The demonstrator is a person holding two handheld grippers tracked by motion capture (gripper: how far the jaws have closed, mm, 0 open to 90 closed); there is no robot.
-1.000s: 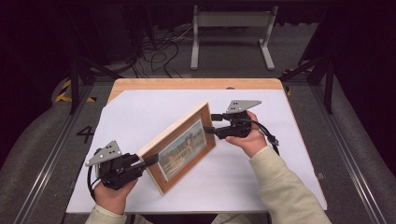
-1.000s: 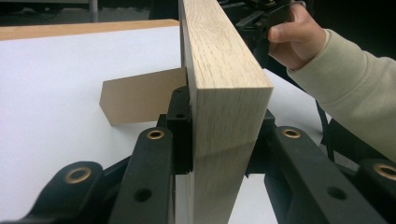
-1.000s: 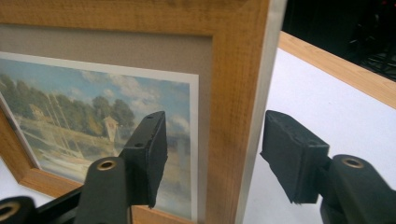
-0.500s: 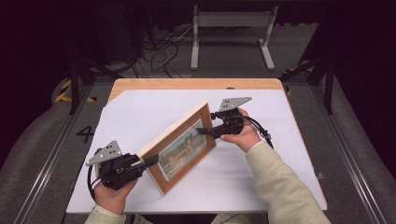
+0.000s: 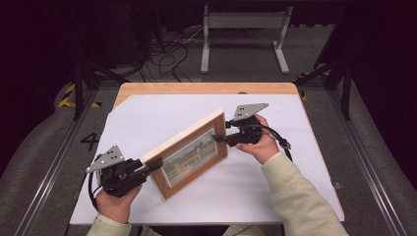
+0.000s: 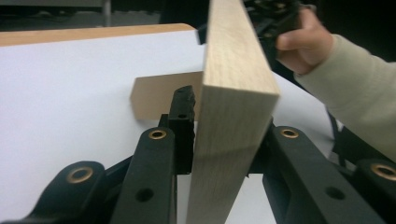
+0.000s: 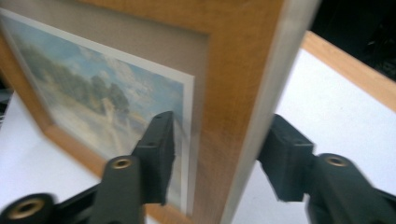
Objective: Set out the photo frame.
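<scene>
Nearest, the left gripper (image 5: 156,163) has its fingers clamped on the end of the light wooden picture frame with a landscape print (image 5: 189,153), which stands tilted on edge on the white-covered table (image 5: 305,162). Farther off, the right gripper (image 5: 220,132) straddles the opposite end, fingers wide. Judged step: setting the frame upright; next, gentle release.

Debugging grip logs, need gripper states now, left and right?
Left gripper: closed on the picture frame.
Right gripper: jaws straddle the frame's edge; contact cannot be told.
</scene>
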